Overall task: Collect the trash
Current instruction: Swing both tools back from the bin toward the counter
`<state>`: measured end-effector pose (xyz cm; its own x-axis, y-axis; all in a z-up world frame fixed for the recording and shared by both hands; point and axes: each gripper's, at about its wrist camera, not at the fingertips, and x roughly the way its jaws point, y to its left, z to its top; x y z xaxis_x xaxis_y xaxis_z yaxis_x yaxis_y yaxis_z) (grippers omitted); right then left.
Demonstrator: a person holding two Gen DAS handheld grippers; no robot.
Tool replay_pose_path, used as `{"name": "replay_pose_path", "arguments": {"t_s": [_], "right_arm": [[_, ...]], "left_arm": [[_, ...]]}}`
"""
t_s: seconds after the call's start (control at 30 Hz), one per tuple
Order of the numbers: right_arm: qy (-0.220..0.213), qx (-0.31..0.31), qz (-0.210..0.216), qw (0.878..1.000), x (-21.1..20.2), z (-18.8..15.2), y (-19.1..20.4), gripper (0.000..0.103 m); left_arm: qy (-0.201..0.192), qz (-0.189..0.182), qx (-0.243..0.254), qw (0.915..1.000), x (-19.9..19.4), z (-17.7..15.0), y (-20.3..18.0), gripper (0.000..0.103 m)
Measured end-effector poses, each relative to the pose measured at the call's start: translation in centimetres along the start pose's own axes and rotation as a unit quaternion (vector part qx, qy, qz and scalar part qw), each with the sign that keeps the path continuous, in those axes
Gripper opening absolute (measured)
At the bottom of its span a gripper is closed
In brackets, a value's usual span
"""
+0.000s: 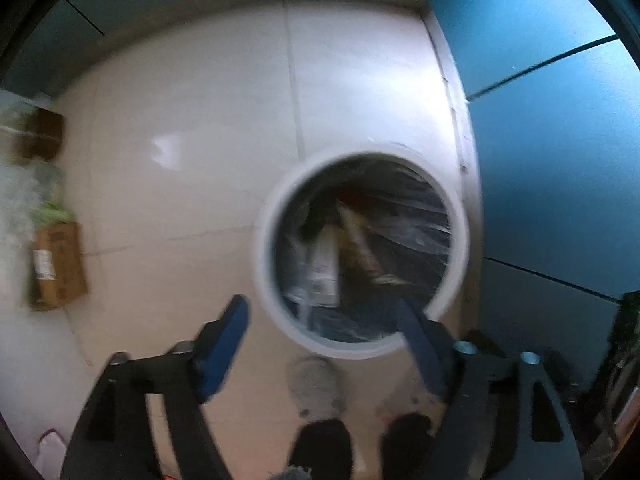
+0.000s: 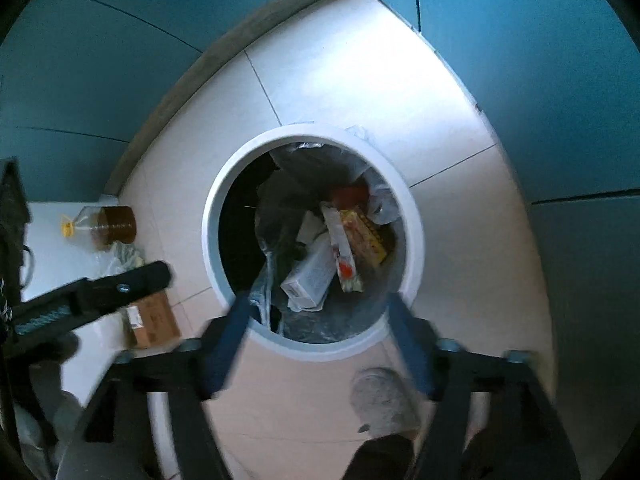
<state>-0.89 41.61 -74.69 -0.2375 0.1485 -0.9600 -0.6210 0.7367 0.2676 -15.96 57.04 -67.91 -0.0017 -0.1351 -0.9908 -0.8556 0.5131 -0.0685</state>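
Observation:
A round white trash bin (image 2: 212,240) with a clear liner stands on the pale tiled floor, seen from above. Inside lie several pieces of trash: a white carton (image 2: 312,276), a yellow-orange box (image 2: 362,232) and a long wrapper (image 2: 340,248). The bin also shows in the left wrist view (image 1: 262,240), blurred. My right gripper (image 2: 318,300) is open and empty above the bin's near rim. My left gripper (image 1: 322,308) is open and empty, its right finger over the bin's near rim. The left gripper's body (image 2: 104,292) shows as a dark bar in the right wrist view.
A brown cardboard box (image 2: 154,322) lies on the floor left of the bin, also in the left wrist view (image 1: 60,264). A bottle of amber liquid (image 2: 108,224) and crumpled plastic (image 2: 122,256) lie beside it. Blue cabinet walls (image 2: 560,80) surround the floor. My grey shoes (image 2: 380,400) stand near the bin.

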Motion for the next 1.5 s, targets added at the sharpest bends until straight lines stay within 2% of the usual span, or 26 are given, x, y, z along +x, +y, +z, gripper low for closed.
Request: {"name": "replay_pose_path", "arguments": {"t_s": [0.03,0.07,0.2,0.3,0.57,0.87,1.17,1.37,1.5], "right_arm": [[-0.004,-0.004,-0.011,1.000,-0.4,0.0,0.2,0.101],[-0.011,-0.015,-0.032,0.999,-1.0,-0.1,0.5,0.102],[-0.028,-0.039,-0.073,0.996,-3.4,-0.8,1.4,0.103],[-0.034,-0.046,-0.086,0.995,-5.1,-1.3,2.0,0.103],[-0.048,-0.067,-0.102,0.991,-11.6,-3.5,3.8,0.103],[-0.073,-0.078,-0.102,0.989,-24.5,-7.0,5.5,0.103],[-0.129,-0.112,-0.099,0.980,-39.5,-10.6,7.2,0.103],[-0.154,-0.125,-0.082,0.977,-47.9,-13.3,7.9,0.103],[-0.167,-0.126,-0.059,0.976,-51.8,-14.8,8.1,0.103]], "left_arm": [[-0.013,0.017,0.004,0.9998,-0.9,-0.3,0.1,0.096],[-0.020,0.030,0.006,0.9993,-1.2,-0.5,0.1,0.101],[-0.056,0.072,0.013,0.9958,-3.7,-1.7,0.2,0.101],[-0.083,0.085,0.010,0.9929,-6.0,-2.8,0.5,0.101],[-0.108,0.101,-0.009,0.9889,-12.4,-6.5,0.6,0.101],[-0.127,0.096,-0.016,0.9871,-22.1,-11.9,-1.3,0.101],[-0.170,0.079,-0.002,0.9823,-32.5,-16.8,-4.3,0.101],[-0.201,0.067,-0.008,0.9772,-38.4,-20.0,-5.6,0.101],[-0.209,0.070,-0.012,0.9754,-41.7,-21.6,-6.6,0.101]]}}
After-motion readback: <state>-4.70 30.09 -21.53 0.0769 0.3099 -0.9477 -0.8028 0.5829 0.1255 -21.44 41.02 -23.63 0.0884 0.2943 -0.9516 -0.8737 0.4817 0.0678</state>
